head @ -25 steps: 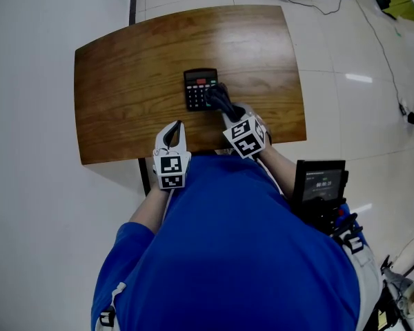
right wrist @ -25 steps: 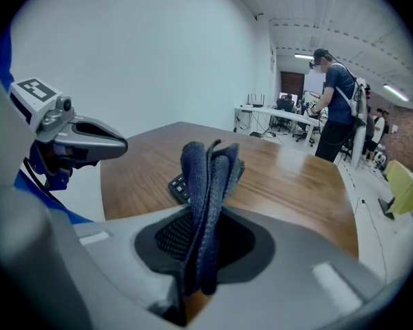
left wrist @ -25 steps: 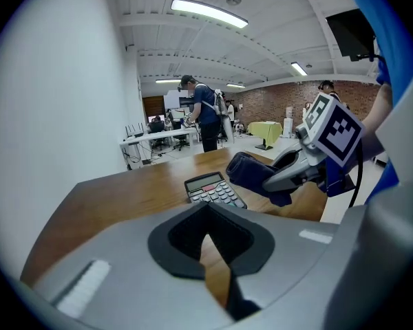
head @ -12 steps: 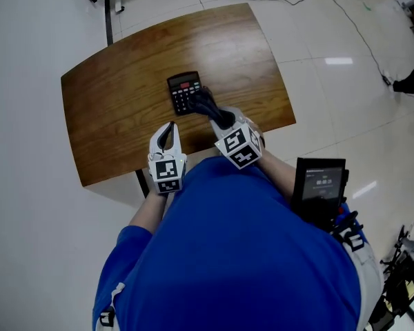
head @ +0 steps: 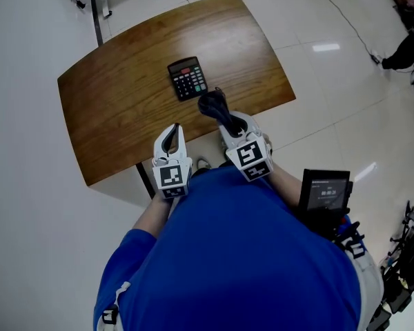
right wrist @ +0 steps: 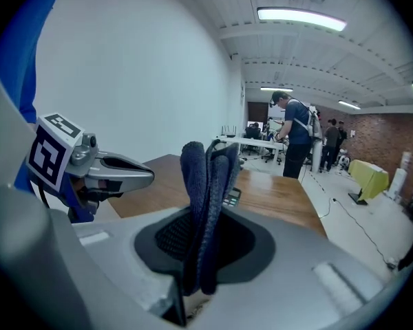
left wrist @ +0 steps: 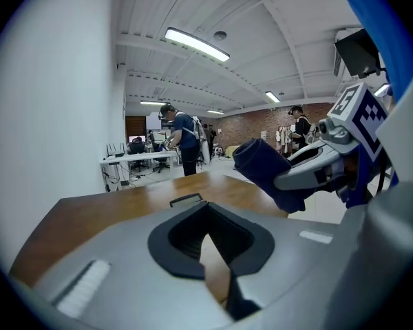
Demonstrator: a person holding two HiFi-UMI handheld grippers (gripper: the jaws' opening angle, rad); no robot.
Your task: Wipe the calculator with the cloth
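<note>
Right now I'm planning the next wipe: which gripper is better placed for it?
Right gripper: shut on the dark blue cloth, just short of the calculator. Left gripper is shut, empty, farther back.

Wooden table (head: pixel 124 109), white tiled floor (head: pixel 331 81), perhaps a tablet (head: pixel 324 193).

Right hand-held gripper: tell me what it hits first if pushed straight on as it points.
Probably the calculator: the right hand-held gripper, shut on the cloth, points at it across the table. It seems raised, so it might pass above.
</note>
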